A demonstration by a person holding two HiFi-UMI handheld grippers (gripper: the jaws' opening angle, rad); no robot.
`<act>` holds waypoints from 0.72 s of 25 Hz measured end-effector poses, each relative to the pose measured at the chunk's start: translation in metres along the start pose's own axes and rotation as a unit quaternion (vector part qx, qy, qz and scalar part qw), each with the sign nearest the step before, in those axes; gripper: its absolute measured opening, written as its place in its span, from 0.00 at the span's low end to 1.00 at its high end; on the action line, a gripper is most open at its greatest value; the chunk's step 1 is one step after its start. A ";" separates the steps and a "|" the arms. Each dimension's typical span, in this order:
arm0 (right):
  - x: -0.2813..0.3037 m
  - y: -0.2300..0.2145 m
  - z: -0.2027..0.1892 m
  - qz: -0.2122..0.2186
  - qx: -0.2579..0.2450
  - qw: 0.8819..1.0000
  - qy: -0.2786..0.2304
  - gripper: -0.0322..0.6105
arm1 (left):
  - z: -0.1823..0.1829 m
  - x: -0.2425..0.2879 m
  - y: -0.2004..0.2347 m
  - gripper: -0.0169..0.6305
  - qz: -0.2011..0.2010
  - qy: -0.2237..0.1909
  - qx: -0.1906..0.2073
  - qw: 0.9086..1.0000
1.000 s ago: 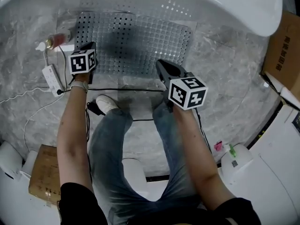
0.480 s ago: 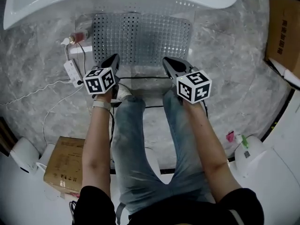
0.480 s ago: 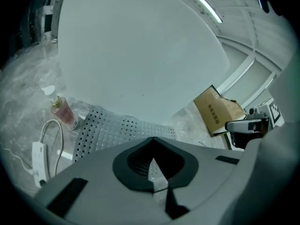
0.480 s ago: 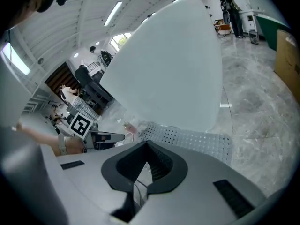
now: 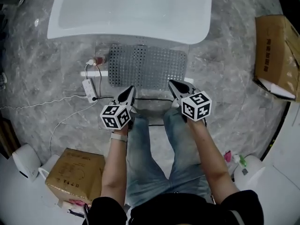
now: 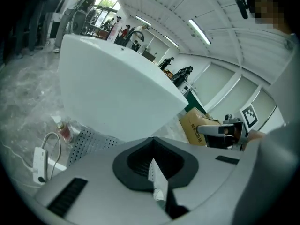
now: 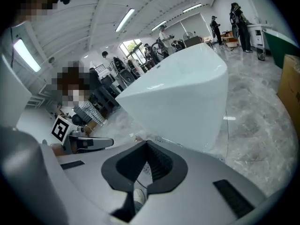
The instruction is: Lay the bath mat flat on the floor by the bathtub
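Head view | bath mat (image 5: pixel 147 67) is laid flat on floor (image 5: pixel 225 74), long axis along bathtub (image 5: pixel 131 11) side, just ahead of both tips | left gripper (image 5: pixel 128 93) and right gripper (image 5: pixel 175 85) are clenched, nothing held | neither is clearly nearer

I hold both arms out ahead, left forearm (image 5: pixel 114 165) and right forearm (image 5: pixel 212 154) bare. My left hand-held gripper (image 5: pixel 128 93) and right hand-held gripper (image 5: pixel 175 86) sit side by side, apart, tilted forward and down. Both sets of jaws are closed, seemingly on nothing.
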State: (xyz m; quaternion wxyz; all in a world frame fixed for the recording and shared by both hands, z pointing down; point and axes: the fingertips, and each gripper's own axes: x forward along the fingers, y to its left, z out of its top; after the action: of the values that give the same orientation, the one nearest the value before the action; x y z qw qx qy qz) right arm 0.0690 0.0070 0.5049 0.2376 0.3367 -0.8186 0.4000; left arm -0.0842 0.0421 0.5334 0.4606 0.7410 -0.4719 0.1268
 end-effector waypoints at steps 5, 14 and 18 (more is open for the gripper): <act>-0.031 0.043 0.046 0.021 -0.033 0.999 -0.010 0.09 | 0.053 -0.052 -0.035 0.05 0.024 -0.049 0.023 0.998; -0.077 0.126 0.131 0.048 -0.078 0.995 -0.041 0.09 | 0.143 -0.139 -0.089 0.05 0.013 -0.104 0.047 0.993; -0.099 0.171 0.165 0.064 -0.102 0.991 -0.053 0.09 | 0.174 -0.183 -0.108 0.05 0.024 -0.119 0.073 0.990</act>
State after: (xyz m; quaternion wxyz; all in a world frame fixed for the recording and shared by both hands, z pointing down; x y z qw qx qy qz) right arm -0.0119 -0.0146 0.2611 0.2010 0.2788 -0.8864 0.3100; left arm -0.1343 0.0232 0.2640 0.3429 0.7707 -0.5305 0.0833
